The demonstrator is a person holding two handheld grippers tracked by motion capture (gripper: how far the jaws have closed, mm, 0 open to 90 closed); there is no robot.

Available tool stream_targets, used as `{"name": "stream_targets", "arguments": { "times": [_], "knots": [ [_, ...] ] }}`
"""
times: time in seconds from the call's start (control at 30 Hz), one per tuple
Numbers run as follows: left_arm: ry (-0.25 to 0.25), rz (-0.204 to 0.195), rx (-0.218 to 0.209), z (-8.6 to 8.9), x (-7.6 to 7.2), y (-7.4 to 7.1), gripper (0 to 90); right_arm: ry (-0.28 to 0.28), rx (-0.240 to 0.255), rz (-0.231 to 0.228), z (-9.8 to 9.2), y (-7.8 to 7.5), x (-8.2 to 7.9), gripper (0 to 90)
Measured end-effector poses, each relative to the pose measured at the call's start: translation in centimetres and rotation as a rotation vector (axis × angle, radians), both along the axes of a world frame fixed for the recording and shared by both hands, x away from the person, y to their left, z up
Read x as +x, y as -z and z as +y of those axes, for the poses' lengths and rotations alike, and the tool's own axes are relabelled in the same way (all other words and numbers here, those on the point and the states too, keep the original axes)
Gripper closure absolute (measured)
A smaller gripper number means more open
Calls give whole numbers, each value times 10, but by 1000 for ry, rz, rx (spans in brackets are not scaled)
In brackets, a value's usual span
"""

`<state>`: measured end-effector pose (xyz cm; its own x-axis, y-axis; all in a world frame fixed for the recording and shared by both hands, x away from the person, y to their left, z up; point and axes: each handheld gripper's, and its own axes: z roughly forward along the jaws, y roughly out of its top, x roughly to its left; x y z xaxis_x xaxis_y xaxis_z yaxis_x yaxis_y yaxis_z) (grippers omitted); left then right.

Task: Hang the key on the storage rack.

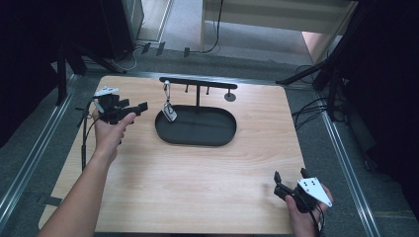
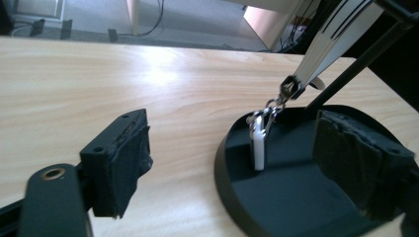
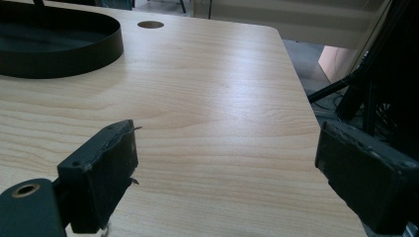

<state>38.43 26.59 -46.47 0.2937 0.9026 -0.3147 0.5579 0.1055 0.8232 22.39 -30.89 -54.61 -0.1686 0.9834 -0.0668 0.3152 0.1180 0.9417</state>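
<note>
both grippers gape empty: left gripper [image 1: 141, 106] beside the tray [image 1: 197, 140] and hanging key tag [image 1: 169, 113]; right gripper [image 1: 289, 174] well apart.

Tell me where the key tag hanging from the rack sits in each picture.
High view: the key tag hangs left of centre, from the left end of the rack, over the left end of the black tray.
Left gripper view: right of centre, dangling into the tray between the open jaws.
Right gripper view: not in it.
Shared landmark: the black tray, at top left in the right gripper view.
</note>
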Motion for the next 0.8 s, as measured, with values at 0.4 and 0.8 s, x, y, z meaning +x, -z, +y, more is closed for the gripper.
{"name": "stream_targets", "arguments": {
  "times": [0.4, 0.8],
  "knots": [
    [28, -13, 84, 27, -53, 28, 99, 1, -11, 2, 1, 0, 0, 89],
    [25, -94, 64, 49, -114, 54, 86, 8, -18, 1, 2, 0, 0, 89]
  ]
}}
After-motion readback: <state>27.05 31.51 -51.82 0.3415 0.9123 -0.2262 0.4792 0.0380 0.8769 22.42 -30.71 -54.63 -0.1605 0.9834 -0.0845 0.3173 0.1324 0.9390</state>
